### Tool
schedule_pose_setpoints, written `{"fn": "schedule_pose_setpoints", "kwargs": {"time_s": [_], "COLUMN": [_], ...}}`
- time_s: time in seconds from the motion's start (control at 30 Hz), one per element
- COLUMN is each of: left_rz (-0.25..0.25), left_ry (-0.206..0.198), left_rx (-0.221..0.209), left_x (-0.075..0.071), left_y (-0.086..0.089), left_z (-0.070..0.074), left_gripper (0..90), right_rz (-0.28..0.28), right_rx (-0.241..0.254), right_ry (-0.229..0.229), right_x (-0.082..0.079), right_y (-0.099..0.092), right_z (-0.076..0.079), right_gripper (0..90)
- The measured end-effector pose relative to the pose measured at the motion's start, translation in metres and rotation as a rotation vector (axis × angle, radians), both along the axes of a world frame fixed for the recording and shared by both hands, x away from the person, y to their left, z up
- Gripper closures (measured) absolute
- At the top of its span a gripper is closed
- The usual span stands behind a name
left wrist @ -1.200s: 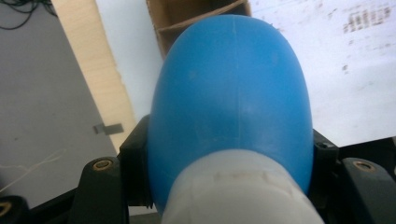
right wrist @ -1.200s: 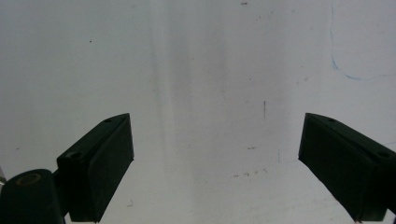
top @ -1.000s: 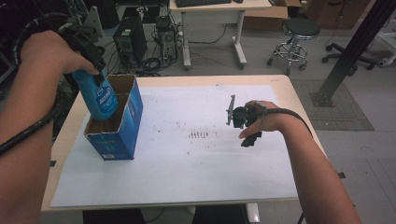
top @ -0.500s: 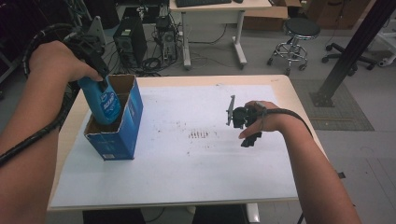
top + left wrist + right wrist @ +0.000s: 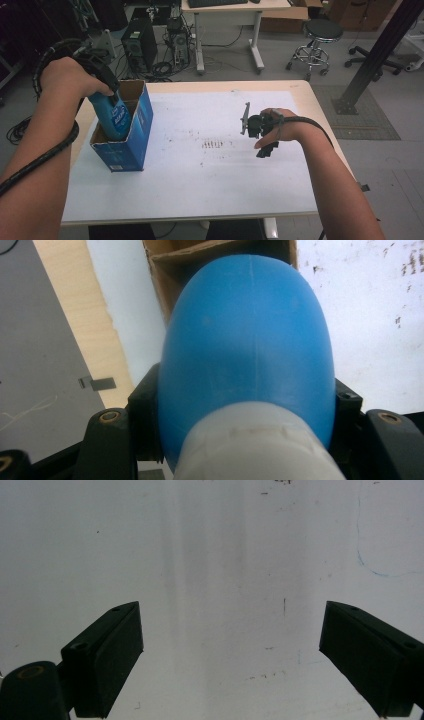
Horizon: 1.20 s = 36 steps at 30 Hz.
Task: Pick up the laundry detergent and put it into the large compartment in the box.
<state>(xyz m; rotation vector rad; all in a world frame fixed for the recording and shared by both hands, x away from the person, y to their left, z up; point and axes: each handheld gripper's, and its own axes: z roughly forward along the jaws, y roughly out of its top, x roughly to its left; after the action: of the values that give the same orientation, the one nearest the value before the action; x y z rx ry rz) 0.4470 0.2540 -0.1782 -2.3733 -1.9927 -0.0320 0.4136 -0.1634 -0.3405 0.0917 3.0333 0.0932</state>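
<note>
While the left gripper (image 5: 102,82) clamps the blue bottle (image 5: 114,116) upright, the open-topped blue carton (image 5: 131,142) sits directly beneath; the right gripper (image 5: 230,660) gapes empty.

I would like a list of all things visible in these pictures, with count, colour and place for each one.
bottle: 1, blue with a white cap, partly inside the box, gripped by the left claw
box: 1, blue outside and brown inside, open top, left side of the table
table: 1, wooden edge with a white stained top, centre
stool: 1, black seat, on the floor behind the table at right
desk: 1, white, behind the table
computer tower: 1, black, on the floor behind the table at left
left claw: 1, black, shut on the bottle
right claw: 1, black, open over the table
</note>
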Motion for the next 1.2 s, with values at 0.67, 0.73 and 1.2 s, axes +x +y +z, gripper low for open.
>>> {"fn": "schedule_pose_setpoints", "kwargs": {"time_s": [0.67, 0.73, 1.2], "left_rz": [0.003, -0.002, 0.022], "left_ry": [0.015, 0.021, 0.021], "left_rx": [-0.001, 0.006, 0.009], "left_x": [-0.001, -0.001, -0.004], "left_y": [-0.009, -0.009, -0.005], "left_z": [-0.033, -0.037, -0.061], "left_gripper": [37.8, 37.8, 37.7], "right_rz": [0.007, 0.007, 0.011], "right_rx": [-0.002, -0.002, 0.000], "right_ry": [0.005, 0.004, 0.004], "right_x": [0.000, 0.000, 0.000], "right_y": [0.002, 0.002, 0.004], "right_z": [0.001, 0.001, 0.000], "right_gripper": [10.3, 10.3, 10.4]}}
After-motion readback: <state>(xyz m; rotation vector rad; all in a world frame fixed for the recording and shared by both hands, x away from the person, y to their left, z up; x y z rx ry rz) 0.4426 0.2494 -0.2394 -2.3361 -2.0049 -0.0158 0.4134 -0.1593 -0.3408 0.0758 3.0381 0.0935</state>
